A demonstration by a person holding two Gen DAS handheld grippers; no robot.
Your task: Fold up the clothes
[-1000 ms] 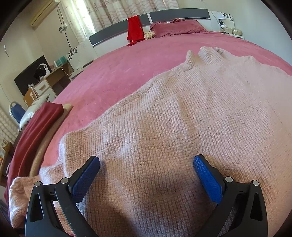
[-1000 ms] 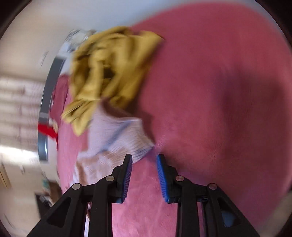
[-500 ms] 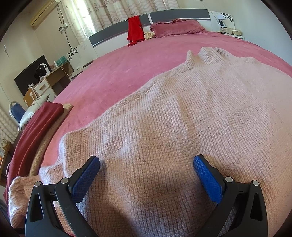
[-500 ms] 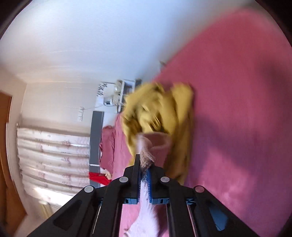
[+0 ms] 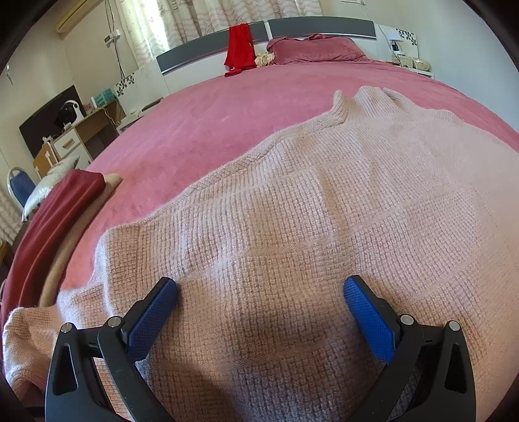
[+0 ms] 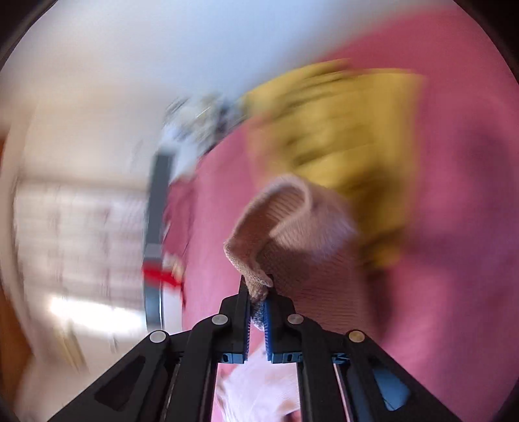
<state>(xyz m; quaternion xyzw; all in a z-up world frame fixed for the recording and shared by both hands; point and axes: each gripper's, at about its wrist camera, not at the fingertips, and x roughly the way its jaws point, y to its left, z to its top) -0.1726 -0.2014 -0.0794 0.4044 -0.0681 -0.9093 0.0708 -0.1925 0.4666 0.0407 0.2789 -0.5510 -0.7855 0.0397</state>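
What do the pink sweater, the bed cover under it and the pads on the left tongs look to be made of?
Pink sweater: chunky knit, likely wool or acrylic; a waffle stitch grid and fuzzy halo show. Bed cover: short-pile plush or fleece, matte, with faint brush marks. Pads of the left tongs: blue rubber or plastic with fine diamond knurling; arms look like black moulded plastic with metal pins.

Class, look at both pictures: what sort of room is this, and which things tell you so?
Almost certainly a bedroom: a wide bed under a pink bedspread, a grey headboard with a maroon pillow, and patterned curtains.
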